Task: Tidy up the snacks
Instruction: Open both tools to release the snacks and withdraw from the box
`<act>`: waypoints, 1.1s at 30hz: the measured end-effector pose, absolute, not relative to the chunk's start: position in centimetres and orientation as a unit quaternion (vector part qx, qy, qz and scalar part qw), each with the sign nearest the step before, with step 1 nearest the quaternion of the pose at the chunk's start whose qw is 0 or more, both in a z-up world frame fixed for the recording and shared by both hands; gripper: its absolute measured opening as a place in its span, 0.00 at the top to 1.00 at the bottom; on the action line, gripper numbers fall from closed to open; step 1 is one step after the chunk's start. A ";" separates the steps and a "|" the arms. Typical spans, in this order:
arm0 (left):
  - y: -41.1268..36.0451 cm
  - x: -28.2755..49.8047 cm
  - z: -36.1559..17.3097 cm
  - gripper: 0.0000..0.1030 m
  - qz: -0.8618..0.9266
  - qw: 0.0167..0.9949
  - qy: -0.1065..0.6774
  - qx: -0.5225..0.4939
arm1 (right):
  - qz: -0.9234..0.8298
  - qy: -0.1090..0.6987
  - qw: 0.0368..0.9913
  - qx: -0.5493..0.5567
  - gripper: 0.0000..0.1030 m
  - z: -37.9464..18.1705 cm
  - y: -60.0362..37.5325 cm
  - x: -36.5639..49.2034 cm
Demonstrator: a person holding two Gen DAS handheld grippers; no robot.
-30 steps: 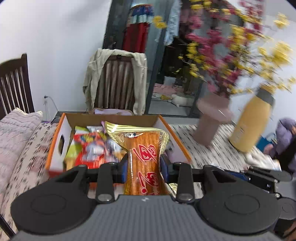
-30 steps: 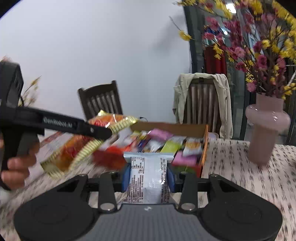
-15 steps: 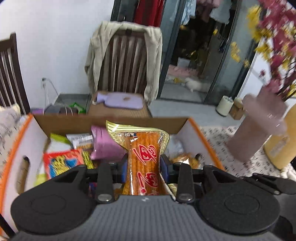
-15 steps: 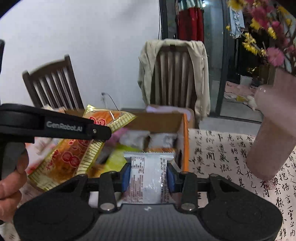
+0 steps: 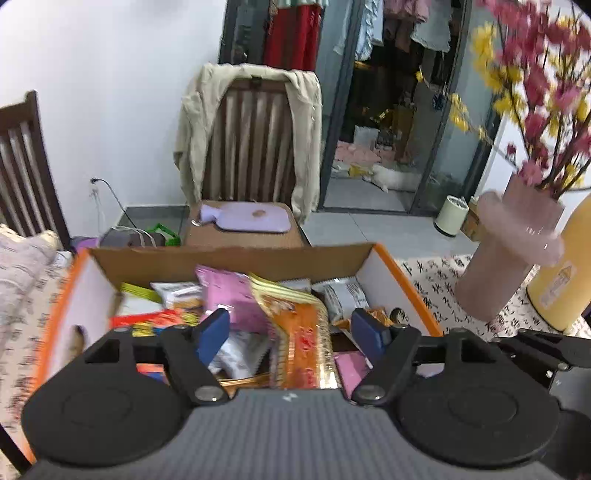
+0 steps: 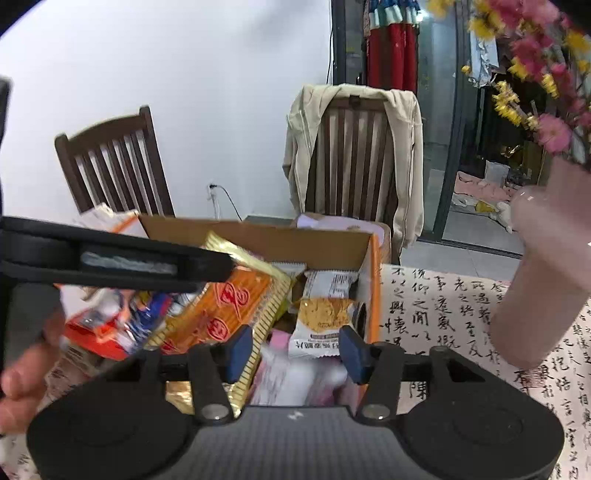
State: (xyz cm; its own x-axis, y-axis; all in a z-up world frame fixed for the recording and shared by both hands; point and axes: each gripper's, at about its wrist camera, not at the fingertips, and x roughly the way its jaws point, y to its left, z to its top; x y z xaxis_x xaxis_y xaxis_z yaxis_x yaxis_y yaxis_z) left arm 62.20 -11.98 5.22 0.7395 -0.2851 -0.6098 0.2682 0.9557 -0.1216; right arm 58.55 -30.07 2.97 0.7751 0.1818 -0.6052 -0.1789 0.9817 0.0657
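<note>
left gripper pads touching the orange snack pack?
Apart. Left wrist view: left gripper jaws have just opened, clear gaps either side of the orange snack pack.

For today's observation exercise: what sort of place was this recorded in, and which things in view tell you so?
Most likely a lived-in home, probably a dining or living room. A wooden chair draped with a beige jacket, a pink vase of flowers on a calligraphy-print tablecloth, and hanging clothes beyond all point that way.

Left gripper (image 5: 291, 328): I've just opened its jaws; orange snack pack (image 5: 303, 339) now loose in the cardboard box (image 5: 229, 258).
Right gripper (image 6: 291, 349): jaws just opening, white packet (image 6: 317, 345) released.
</note>
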 end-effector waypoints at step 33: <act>1.2 16.4 8.8 0.00 -0.032 0.983 0.181 -0.005 | 0.056 0.160 0.985 0.018 0.00 7.1 -28.2 17.2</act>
State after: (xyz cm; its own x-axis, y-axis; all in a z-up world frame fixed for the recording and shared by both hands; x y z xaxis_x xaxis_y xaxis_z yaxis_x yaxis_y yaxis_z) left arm 16.42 1.18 8.81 0.9323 -0.0651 -0.3557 0.0618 0.9979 -0.0206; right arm 17.16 -28.16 7.09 0.9423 0.1159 -0.3142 -0.1041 0.9931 0.0542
